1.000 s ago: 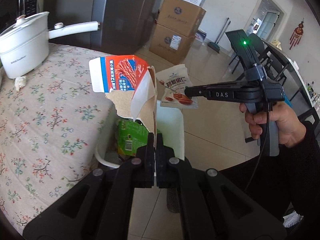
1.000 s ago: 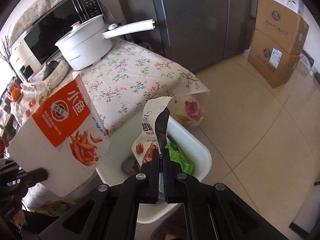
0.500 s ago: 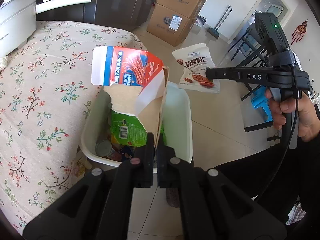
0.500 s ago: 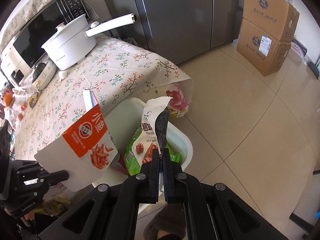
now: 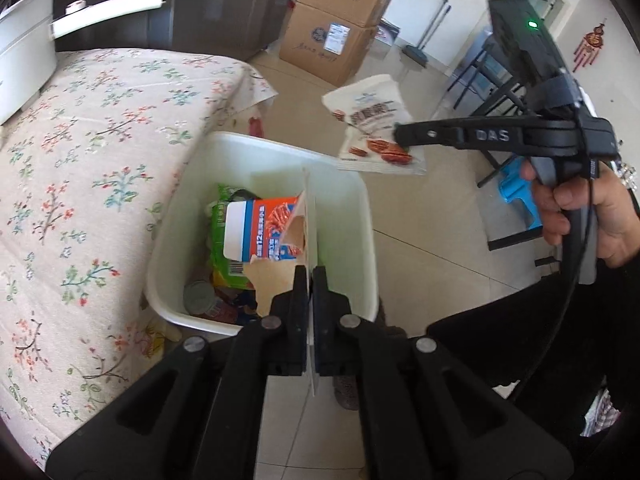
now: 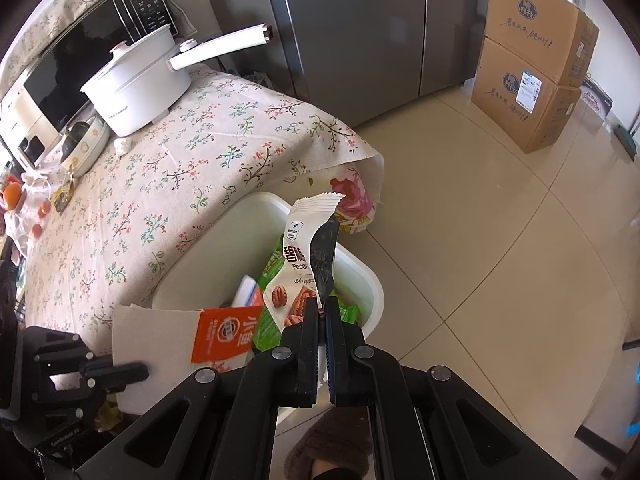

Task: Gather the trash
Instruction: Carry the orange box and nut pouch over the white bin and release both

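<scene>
You are holding the torn snack box (image 5: pixel 276 236) in your left gripper (image 5: pixel 310 284), pinched on its thin stiff edge, its long axis pointing down into the white bin (image 5: pixel 360 240). Your right gripper (image 6: pixel 323 316) is clamping the light, crinkly pecan bag (image 6: pixel 298 264) at its lower edge, standing upright above the bin.

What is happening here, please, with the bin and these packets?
A person is collecting trash with two hand-held tongs. The left tongs are shut on a torn orange snack box, held low inside the white bin beside the flowered table. The right tongs are shut on a white pecan packet, held above the bin and not yet dropped. A green wrapper and a can already lie in the bin.
</scene>
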Tool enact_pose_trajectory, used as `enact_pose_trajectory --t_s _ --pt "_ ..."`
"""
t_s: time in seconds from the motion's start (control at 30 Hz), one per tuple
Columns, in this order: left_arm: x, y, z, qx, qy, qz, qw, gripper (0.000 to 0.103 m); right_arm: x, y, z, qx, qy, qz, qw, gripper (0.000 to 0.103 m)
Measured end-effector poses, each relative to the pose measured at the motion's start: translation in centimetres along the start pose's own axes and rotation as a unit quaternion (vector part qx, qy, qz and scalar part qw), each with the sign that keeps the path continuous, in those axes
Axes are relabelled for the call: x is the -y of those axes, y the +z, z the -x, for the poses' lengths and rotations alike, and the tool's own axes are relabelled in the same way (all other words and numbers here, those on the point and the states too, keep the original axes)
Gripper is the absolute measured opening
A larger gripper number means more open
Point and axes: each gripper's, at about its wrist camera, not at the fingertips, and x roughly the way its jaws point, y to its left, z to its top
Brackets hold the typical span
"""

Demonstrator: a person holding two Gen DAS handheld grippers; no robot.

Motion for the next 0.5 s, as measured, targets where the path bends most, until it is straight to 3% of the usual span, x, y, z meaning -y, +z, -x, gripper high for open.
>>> enact_pose_trajectory --t_s 0.2,0.27,0.33,0.4,0.5 --pt "-1.2 0.1 0.1 0.006 0.034 0.009 0.9994 0.003 -0.5 0.1 -0.1 -0.002 0.001 0.005 1.000 0.004" --pt "-1.4 0.1 0.5 0.009 0.051 0.012 0.9986 0.011 -0.7 0.1 -0.1 -0.002 0.002 0.007 1.000 0.004" --pt "-1.6 0.0 1.0 0.015 0.068 0.012 0.9975 0.041 -0.8 0.2 -0.1 -0.003 0.003 0.009 1.000 0.004" --pt "-1.9 -0.1 1.7 0.024 0.089 0.012 0.9957 0.056 -0.9 0.2 -0.2 -0.004 0.003 0.011 1.000 0.004" --pt "-2.3 -0.2 2.3 0.026 0.107 0.016 0.9938 0.062 -1.2 0.2 -0.4 -0.007 0.003 0.015 1.000 0.004"
